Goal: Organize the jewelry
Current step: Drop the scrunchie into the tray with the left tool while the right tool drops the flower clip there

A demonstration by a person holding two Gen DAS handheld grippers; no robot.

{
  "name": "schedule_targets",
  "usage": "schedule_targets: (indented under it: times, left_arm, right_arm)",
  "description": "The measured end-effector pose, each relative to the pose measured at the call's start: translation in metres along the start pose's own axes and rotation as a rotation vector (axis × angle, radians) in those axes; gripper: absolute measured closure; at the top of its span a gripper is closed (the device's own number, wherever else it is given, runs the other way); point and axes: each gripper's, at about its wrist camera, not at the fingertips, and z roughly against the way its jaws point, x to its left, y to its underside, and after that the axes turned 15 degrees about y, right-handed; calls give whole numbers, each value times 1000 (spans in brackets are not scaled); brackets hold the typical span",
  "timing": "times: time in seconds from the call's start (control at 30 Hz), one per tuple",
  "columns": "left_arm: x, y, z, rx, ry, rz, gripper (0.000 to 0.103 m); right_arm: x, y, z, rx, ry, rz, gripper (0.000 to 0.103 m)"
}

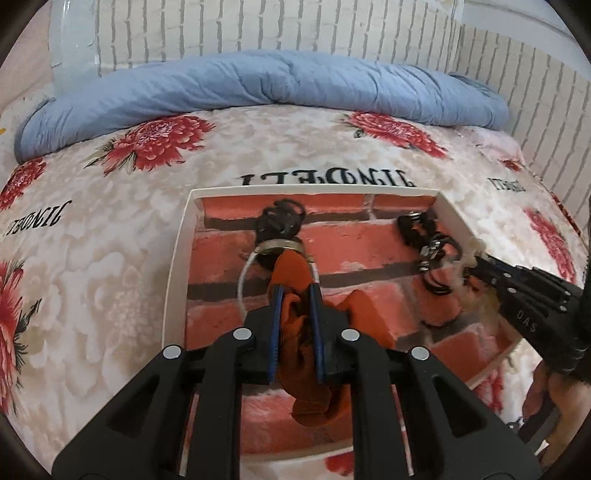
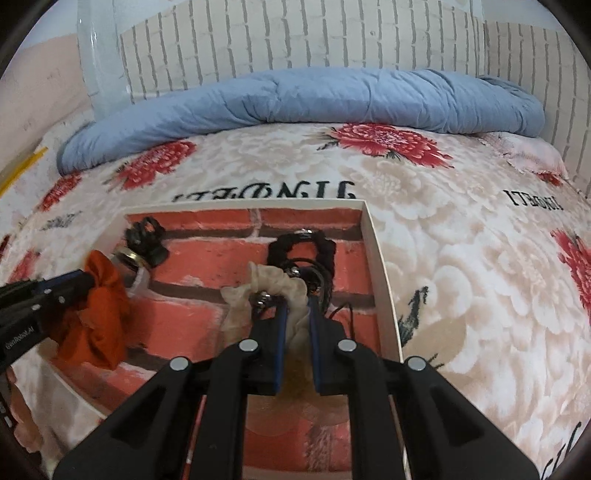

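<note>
A shallow white box (image 1: 176,251) with a red brick-pattern floor lies on the bed; it also shows in the right wrist view (image 2: 380,273). My left gripper (image 1: 295,288) is shut on an orange scrunchie (image 1: 291,273) over the box's left part, near a silver bangle (image 1: 275,247) and a black hair tie (image 1: 280,218). My right gripper (image 2: 295,302) is shut on a cream scrunchie (image 2: 273,280) at the box's right side, beside black hair ties (image 2: 303,247) and small silver rings (image 2: 314,275). The orange scrunchie (image 2: 99,306) also shows in the right wrist view.
The box rests on a cream blanket with red flowers (image 1: 110,229). A rolled blue quilt (image 1: 258,85) lies along the far side against a white brick-pattern wall (image 1: 258,26). A person's hand (image 1: 554,398) holds the right gripper.
</note>
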Motion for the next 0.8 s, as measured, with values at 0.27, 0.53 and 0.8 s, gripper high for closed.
schedule_targets:
  times: [0.27,0.53,0.8]
  left_arm:
    - [23,3,-8,0,-24,39,89]
    - [23,5,-7,-13,-69,26,71]
    - [23,4,8,-56,-91,40,28]
  right_arm:
    - [1,2,-19,30,22,11,91]
    - [-1,5,-26,45,13,6,87]
    - [-10,1,-14,7,0,-21,57]
